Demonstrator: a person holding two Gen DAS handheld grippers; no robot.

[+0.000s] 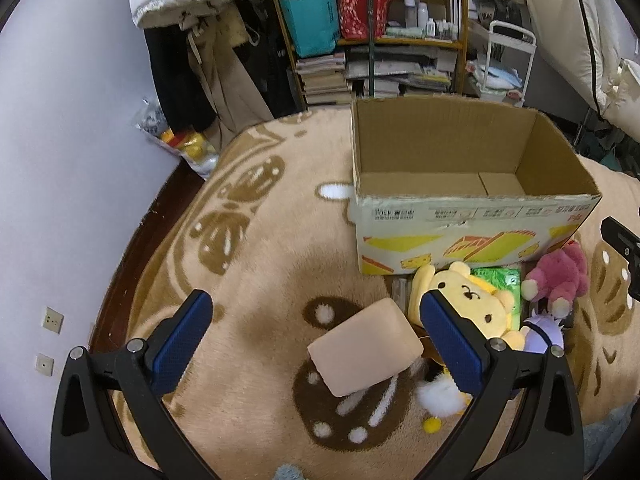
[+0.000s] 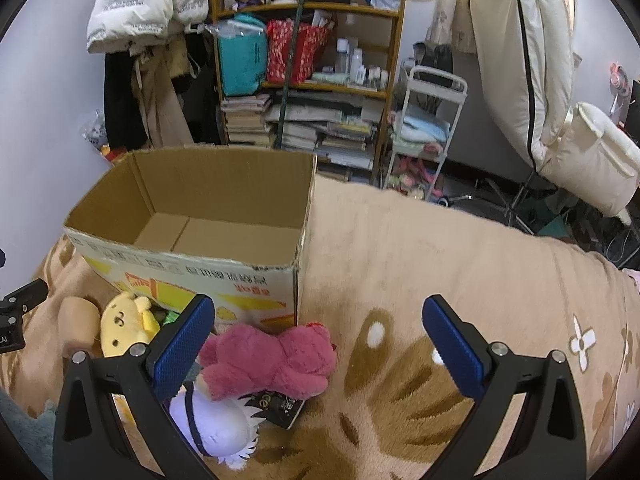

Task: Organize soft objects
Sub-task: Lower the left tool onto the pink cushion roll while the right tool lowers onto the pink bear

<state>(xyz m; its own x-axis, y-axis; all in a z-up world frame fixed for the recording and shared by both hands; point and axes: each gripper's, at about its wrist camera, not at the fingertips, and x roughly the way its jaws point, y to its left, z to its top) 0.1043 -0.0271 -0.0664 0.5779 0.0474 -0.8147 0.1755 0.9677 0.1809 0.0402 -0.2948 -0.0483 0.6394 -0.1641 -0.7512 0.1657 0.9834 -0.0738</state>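
Note:
An open, empty cardboard box [image 1: 472,216] [image 2: 188,268] stands on the beige rug. Soft toys lie in front of it: a peach cushion [image 1: 364,352] [image 2: 78,316], a yellow bear [image 1: 476,300] [image 2: 124,320], a pink bear [image 1: 560,276] [image 2: 268,356], a white-haired purple doll [image 1: 540,330] [image 2: 216,420] and a white fluffy toy [image 1: 440,398]. My left gripper [image 1: 316,328] is open above the cushion. My right gripper [image 2: 320,332] is open, its left finger beside the pink bear. Both are empty.
A green packet [image 1: 500,280] lies between the toys. A dark card [image 2: 284,410] lies under the pink bear. A full shelf [image 2: 312,80], hanging coats [image 1: 192,40] and a white cart [image 2: 424,128] stand behind. The wall [image 1: 72,160] is left; rug [image 2: 460,260] extends right.

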